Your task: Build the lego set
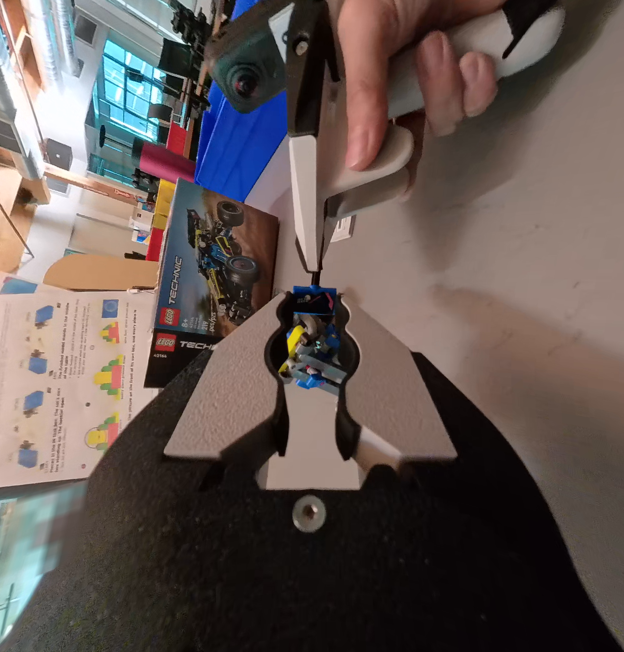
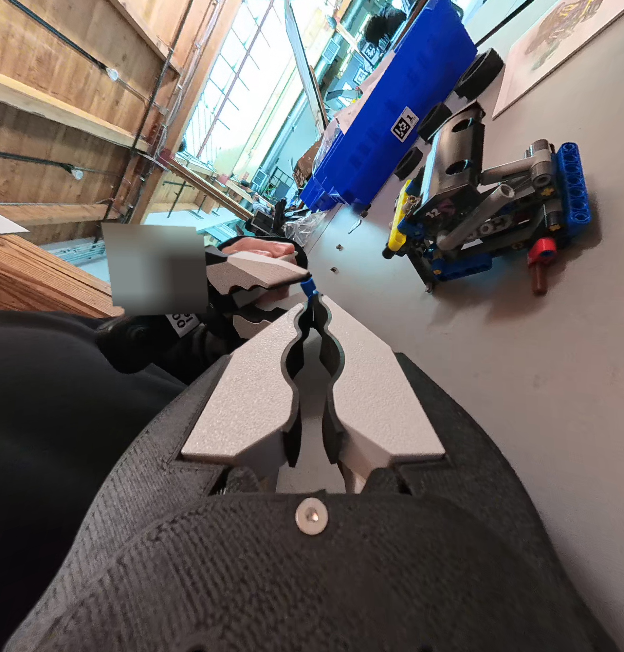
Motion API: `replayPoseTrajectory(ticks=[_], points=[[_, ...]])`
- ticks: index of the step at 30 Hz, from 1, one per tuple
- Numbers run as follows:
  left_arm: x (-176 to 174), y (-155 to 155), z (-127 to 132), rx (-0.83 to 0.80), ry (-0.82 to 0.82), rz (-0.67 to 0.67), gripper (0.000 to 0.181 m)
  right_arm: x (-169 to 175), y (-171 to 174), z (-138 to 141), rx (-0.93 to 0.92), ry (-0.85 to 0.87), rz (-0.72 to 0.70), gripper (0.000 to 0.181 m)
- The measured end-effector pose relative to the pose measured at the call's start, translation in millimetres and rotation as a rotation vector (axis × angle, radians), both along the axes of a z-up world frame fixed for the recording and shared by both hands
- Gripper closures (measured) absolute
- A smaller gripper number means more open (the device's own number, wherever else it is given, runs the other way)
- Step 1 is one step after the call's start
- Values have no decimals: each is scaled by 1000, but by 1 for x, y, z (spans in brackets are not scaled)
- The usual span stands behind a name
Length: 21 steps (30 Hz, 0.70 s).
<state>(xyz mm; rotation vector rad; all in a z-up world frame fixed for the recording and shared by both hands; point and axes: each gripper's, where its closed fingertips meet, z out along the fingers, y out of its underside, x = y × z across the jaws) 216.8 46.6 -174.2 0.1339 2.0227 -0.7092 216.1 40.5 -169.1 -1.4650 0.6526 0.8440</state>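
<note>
Grey tabletop (image 2: 480, 405) carries everything I work with, under wooden beams and tall windows. My left gripper (image 1: 312, 300) has its fingers drawn close on a small lego sub-assembly (image 1: 312, 349) of blue, yellow and grey parts, held above the table. My right gripper (image 2: 312, 300) pinches at its tips a thin black pin (image 1: 316, 277) which touches the blue top piece of that sub-assembly; in the left wrist view a hand (image 1: 409, 81) grips its white handle. The partly built lego car (image 2: 487, 211), with its blue beam and red piece, lies near the table's far edge, just beside a blue bin (image 2: 391, 116). The lego box (image 1: 212, 282) stands at the other far edge, next to a printed instruction sheet (image 1: 56, 384).
</note>
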Motion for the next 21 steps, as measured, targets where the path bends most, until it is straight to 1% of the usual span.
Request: replayPoseTrajectory(ticks=[1,3,5,9,12,16,19,21], points=[[-1,0,-1,-5,13,1,161,0,0,0,-5,-10,1,181],[-2,-1,0,-76,70,-3,162,-2,0,1,-1,-22,7,180],[-4,-1,1,-180,167,-12,161,-3,0,4,-5,-62,11,180],[-9,-2,3,-304,306,-42,161,-8,0,7,-43,-219,32,179],[-17,-7,8,-445,492,-105,161,-16,-4,13,-7,-434,85,178],[-32,-15,8,-574,763,-202,160,-32,-11,13,14,-761,185,178],[-43,-20,11,-664,920,-270,160,-42,-15,17,32,-951,236,179],[-46,-21,12,-708,1008,-289,160,-46,-16,18,27,-1052,257,180]])
